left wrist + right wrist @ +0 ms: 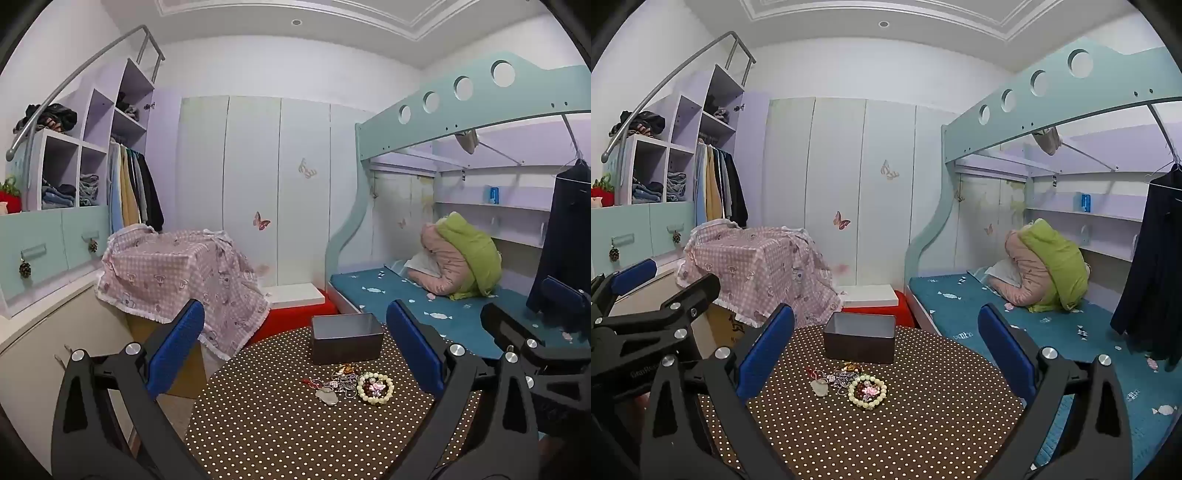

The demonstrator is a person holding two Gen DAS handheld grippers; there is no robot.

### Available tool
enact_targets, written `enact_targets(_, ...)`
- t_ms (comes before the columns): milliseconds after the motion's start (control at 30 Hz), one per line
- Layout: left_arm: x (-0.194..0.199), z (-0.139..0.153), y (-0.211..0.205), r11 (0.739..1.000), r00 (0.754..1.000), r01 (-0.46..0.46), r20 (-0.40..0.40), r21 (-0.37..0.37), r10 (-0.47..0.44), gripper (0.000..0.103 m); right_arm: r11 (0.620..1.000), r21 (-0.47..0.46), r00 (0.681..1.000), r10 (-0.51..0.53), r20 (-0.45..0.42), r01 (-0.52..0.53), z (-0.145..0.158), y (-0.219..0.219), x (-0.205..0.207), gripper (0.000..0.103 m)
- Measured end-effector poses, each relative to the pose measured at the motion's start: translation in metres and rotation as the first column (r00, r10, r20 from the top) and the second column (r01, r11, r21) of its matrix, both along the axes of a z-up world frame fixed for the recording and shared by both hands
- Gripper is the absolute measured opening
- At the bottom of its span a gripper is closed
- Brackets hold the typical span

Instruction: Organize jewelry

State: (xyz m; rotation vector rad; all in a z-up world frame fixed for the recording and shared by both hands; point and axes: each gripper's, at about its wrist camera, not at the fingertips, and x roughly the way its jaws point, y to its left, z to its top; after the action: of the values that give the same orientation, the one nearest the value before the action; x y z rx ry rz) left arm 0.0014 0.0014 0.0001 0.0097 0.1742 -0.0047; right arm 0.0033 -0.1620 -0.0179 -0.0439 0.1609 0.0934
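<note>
A pile of jewelry [347, 382] lies on the round polka-dot table [266, 424]: a cream bead bracelet [375, 387], a pale pendant [327, 398], tangled silver chains and a red cord. Behind it stands an open dark metal box [346, 338]. The same pile [849, 382], bracelet [868, 393] and box [859, 336] show in the right wrist view. My left gripper [295, 354] is open and empty, above the table's near side. My right gripper [886, 354] is open and empty, at about the same height, to the right of the left one.
A pink checked cloth [177, 273] covers a box left of the table. A red and white box [295, 314] sits behind the table. A bunk bed with a blue mattress [443, 306] and bedding runs along the right. Wardrobe and shelves stand behind.
</note>
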Motion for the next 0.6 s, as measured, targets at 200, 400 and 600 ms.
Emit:
enact_targets(200,-0.0053,0.0004,-0.0039,1.000,0.999,-0.007,0.032,0.029,0.006,0.098,1.000,0.001,1.000,0.000,-0.003,0.000,0.0005,-0.0010,-0.0035,0.096)
enact_targets(400,-0.0042,-0.0004,-0.0083,1.000,1.000,-0.005,0.021,0.026,0.004,0.098,1.000,0.003,1.000,0.003,-0.017,-0.003,0.0014,-0.0020,-0.0024,0.096)
enact_targets(600,0.0015,-0.0031,-0.0036,1.000,1.000,-0.006,0.009,0.021,0.006,0.098,1.000,0.002,1.000,0.004,-0.022,-0.004,-0.0011,-0.0009,-0.0020,0.096)
